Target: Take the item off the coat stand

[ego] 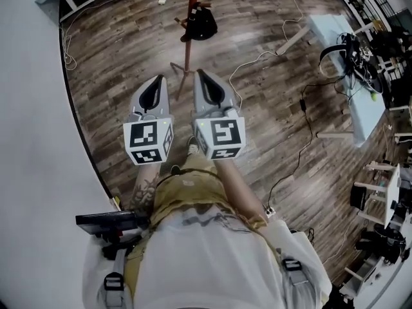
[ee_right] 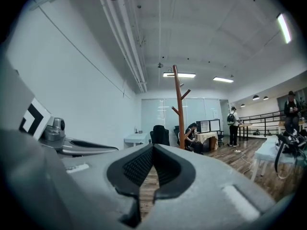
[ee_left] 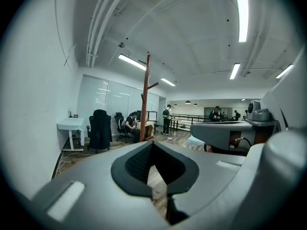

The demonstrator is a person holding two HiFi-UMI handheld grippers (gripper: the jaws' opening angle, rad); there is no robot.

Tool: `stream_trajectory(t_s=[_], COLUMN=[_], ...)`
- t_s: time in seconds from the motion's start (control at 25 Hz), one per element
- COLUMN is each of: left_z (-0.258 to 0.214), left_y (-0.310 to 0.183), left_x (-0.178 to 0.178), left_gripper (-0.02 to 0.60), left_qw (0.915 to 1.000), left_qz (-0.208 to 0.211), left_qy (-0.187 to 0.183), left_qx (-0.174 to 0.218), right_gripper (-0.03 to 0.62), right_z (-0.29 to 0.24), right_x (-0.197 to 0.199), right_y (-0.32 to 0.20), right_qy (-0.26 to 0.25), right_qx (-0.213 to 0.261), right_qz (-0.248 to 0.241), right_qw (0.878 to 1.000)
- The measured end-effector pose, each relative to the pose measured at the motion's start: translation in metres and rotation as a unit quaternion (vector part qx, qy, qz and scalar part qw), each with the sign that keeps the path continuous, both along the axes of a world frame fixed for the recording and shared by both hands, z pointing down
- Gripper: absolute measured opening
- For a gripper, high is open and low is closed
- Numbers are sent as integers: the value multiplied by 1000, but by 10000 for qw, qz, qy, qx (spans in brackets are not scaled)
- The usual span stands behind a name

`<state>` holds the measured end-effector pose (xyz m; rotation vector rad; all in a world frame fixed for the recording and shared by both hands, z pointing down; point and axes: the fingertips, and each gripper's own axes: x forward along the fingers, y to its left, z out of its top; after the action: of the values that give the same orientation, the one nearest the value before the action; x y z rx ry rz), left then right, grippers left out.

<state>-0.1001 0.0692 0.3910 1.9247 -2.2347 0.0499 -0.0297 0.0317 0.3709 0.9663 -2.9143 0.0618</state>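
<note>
In the head view a brown wooden coat stand (ego: 188,24) rises from the plank floor ahead, with a black item (ego: 203,23) hanging on a right-hand peg. My left gripper (ego: 156,82) and right gripper (ego: 205,81) are held side by side, pointing at the stand's base and well short of it. Both are shut with nothing between the jaws. The stand's pole shows beyond the left gripper (ee_left: 152,146) as a thin trunk (ee_left: 145,99), and beyond the right gripper (ee_right: 153,150) too (ee_right: 179,109). In both gripper views the item blends into dark shapes behind the pole.
A white wall (ego: 32,140) curves along the left. A pale table (ego: 341,56) with headphones and cables stands right, and black cables (ego: 302,108) trail across the floor. A black office chair (ee_left: 100,128), a white desk (ee_left: 72,126) and people stand farther back.
</note>
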Motion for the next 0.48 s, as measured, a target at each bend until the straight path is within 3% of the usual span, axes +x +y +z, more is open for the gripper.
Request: stream_trajectory(t_s=[0.32,0.48], left_z=[-19,-17], left_y=[-92,-110], left_x=[2,2], left_gripper=[-2,-2], left_qw=[9996,9995], left_qz=[-65,-149], left_qy=[-265,-294], left_qx=[37,-31], right_gripper=[2,2], right_z=[-9,0], right_x=[-4,-3], right_y=[-85,-104], right_qy=[-110,-52], right_qx=[8,-137], right_qz=[-276,-364], right_qw=[9996,9992])
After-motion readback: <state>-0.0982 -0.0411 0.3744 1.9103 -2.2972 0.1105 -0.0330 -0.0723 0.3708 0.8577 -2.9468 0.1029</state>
